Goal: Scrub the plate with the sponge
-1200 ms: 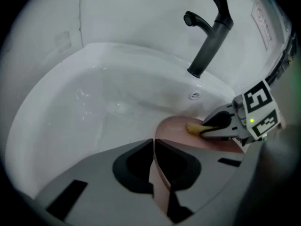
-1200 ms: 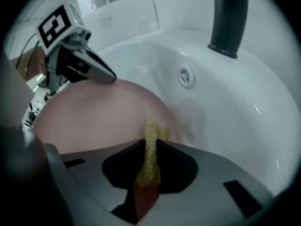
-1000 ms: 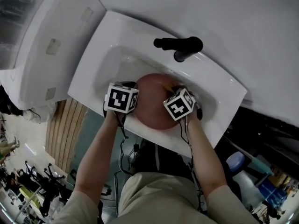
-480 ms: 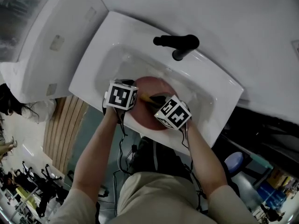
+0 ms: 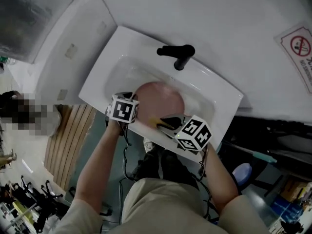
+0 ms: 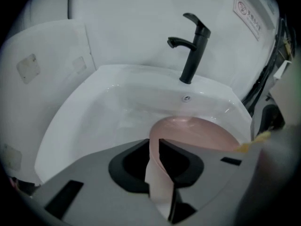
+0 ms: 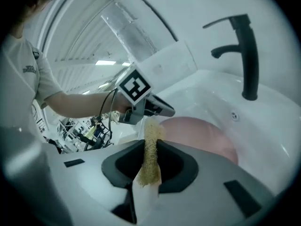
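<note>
A pink plate [image 5: 158, 101] lies tilted in the white sink [image 5: 113, 57]. My left gripper [image 5: 132, 112] is at the plate's left rim. In the left gripper view the rim [image 6: 157, 173] stands between its jaws, which are opening, with a thin dark gap beside it. My right gripper [image 5: 168, 122] is at the plate's near edge, shut on a yellow sponge [image 5: 158, 124]. In the right gripper view the sponge [image 7: 150, 149] stands upright between the jaws, in front of the plate [image 7: 200, 133] and the left gripper [image 7: 157, 107].
A black faucet [image 5: 176, 52] stands on the sink's far rim, behind the plate. A white wall panel runs along the left and back. A no-smoking sign [image 5: 298, 50] hangs at the upper right. Clutter and a blue object [image 5: 243, 169] sit low at the right.
The right gripper has drawn back with the sponge from the plate's right side to its near edge. The left gripper stays at the plate's left rim. The head view has shifted.
</note>
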A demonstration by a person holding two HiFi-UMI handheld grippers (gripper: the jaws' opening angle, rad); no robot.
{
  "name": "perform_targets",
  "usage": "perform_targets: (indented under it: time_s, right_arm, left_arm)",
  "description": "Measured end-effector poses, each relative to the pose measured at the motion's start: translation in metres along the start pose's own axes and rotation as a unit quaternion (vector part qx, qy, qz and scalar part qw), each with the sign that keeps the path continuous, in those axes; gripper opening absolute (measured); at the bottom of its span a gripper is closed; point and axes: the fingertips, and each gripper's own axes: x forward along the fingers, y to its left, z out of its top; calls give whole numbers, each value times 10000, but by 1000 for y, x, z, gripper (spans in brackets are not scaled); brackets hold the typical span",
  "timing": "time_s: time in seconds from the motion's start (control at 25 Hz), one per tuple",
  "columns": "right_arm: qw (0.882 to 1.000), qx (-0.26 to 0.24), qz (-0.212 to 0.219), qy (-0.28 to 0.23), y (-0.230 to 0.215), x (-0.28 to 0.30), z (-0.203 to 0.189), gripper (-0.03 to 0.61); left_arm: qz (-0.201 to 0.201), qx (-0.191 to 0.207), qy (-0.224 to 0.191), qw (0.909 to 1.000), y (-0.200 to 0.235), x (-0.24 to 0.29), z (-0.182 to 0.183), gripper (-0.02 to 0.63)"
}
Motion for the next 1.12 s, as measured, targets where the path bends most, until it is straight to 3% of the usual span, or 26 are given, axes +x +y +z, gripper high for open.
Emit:
perform_targets:
  time_s: [0.24, 0.36, 0.48, 0.76, 0.92, 1.12]
  right_arm:
    - [9884, 86, -917, -1205, 6, -66, 56, 81]
    - [9790, 74, -1175, -1664, 20, -94, 79, 80]
    - [9711, -196, -1419, -1911, 36, -115, 102, 80]
    - [9509, -736, -1618, -2533, 92, -166, 150, 81]
    - [9335, -1096, -1653, -2987, 126, -198, 179, 81]
    - [9153, -1373, -1668, -3398, 165, -234, 204, 83]
  left_arm:
    - [-22, 1, -586, 9983, -7, -72, 6, 66]
    - [-53, -133, -1172, 9930, -14, -118, 20, 55]
    - [-9, -203, -1936, 9809, -16, -169, 49, 40]
    - [226, 21, -3128, 9496, -30, -286, 96, 17]
    - [322, 56, -3670, 9296, -39, -345, 107, 14]
    - [466, 423, -4263, 9024, -53, -415, 116, 14]
